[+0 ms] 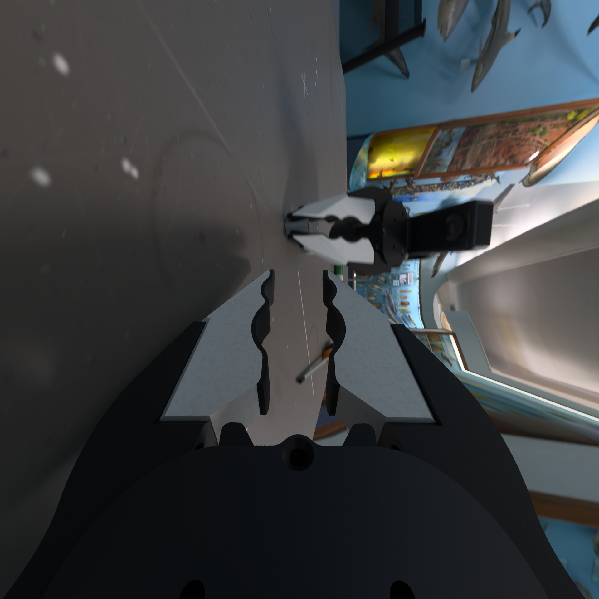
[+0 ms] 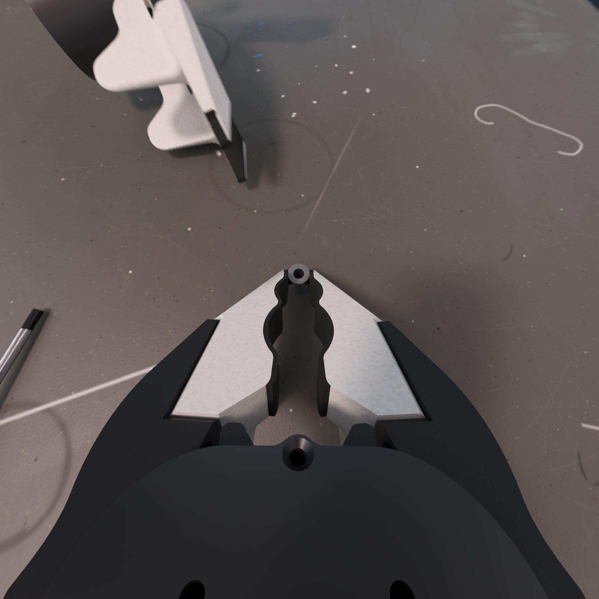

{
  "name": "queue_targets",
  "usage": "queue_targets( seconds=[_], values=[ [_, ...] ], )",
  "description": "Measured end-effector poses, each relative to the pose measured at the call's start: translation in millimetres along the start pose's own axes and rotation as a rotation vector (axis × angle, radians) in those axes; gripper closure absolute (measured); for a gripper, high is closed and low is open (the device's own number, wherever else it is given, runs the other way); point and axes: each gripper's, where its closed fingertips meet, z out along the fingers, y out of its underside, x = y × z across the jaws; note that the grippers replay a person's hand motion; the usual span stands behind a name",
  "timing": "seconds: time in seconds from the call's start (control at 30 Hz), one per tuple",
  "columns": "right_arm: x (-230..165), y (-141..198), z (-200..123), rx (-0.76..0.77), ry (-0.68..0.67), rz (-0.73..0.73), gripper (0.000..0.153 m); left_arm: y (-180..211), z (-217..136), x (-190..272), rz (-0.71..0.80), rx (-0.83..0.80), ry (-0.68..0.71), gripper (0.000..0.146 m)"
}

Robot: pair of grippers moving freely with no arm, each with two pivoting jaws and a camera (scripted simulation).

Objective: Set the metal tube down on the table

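Observation:
A short metal tube [image 2: 299, 285] is pinched upright between the tips of my right gripper [image 2: 299, 279], and I see its open end from above. In the left wrist view the right gripper [image 1: 291, 227] points at the grey table [image 1: 129, 162] and the tube [image 1: 299, 226] has its lower end at the surface. My left gripper [image 1: 298, 278] is open and empty, apart from the tube and to one side of it. One of its fingers [image 2: 201, 84] shows at the upper left of the right wrist view.
A screwdriver with a metal shaft [image 1: 312, 368] lies on the table near the left gripper; it also shows at the left edge of the right wrist view [image 2: 16, 350]. The table [image 2: 421, 227] is scratched and speckled. Its edge [image 1: 343, 129] is close behind the right gripper.

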Motion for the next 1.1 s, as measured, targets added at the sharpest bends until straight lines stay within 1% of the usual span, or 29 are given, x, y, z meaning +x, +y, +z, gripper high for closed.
queue_targets(
  seconds=[0.07,0.13,0.23,0.27,0.3,0.33,0.4,0.47,0.5,0.57,0.63,0.67,0.7,0.77,0.83,0.9,0.93,1.03,1.1],
  values=[
    [1,2,-3,-0.012,-0.029,0.010,0.141,11,-15,0,0.015,-0.033,0.011,0.117],
    [6,5,-5,-0.030,-0.022,0.007,0.141,21,-32,0,0.049,-0.059,0.003,0.120],
    [12,4,-10,-0.034,-0.008,0.005,0.141,24,-59,4,0.152,-0.056,-0.042,0.122],
    [12,2,-13,-0.021,-0.008,0.006,0.139,22,-68,5,0.210,-0.051,-0.079,0.122],
    [11,-1,-17,0.002,-0.014,0.007,0.128,17,-78,4,0.280,-0.045,-0.132,0.123],
    [9,-6,-23,0.034,-0.022,0.011,0.123,11,-88,3,0.361,-0.033,-0.202,0.123],
    [10,-16,-38,0.113,-0.004,0.026,0.123,-9,-109,-3,0.519,0.006,-0.366,0.123],
    [24,-24,-59,0.207,0.101,0.067,0.120,-36,-129,-8,0.663,0.070,-0.554,0.121],
    [37,-25,-72,0.247,0.196,0.110,0.114,-52,-137,-9,0.731,0.111,-0.643,0.117],
    [67,-23,-99,0.311,0.426,0.225,0.107,-84,-147,-7,0.851,0.200,-0.811,0.108],
    [87,-20,-121,0.374,0.621,0.332,0.100,-114,-147,-4,0.948,0.276,-0.957,0.099],
    [92,-19,-127,0.389,0.691,0.362,0.098,-128,-144,-2,0.987,0.307,-1.021,0.094],
    [97,-17,-131,0.385,0.753,0.386,0.096,-140,-139,0,1.023,0.336,-1.066,0.090],
    [104,-12,-135,0.350,0.855,0.424,0.089,-158,-121,2,1.051,0.365,-1.086,0.081],
    [113,-8,-136,0.300,0.919,0.453,0.075,-173,-102,-2,1.026,0.360,-1.071,0.069],
    [122,-4,-139,0.255,0.969,0.480,0.059,-186,-90,-7,0.997,0.357,-1.097,0.053],
    [126,-2,-141,0.240,0.992,0.498,0.054,-192,-86,-8,0.994,0.362,-1.117,0.045],
    [135,-2,-144,0.225,1.033,0.534,0.047,-205,-76,-6,1.020,0.416,-1.148,0.036],
    [138,-4,-141,0.242,1.022,0.540,0.045,-209,-70,-4,1.025,0.441,-1.141,0.033]
  ],
)
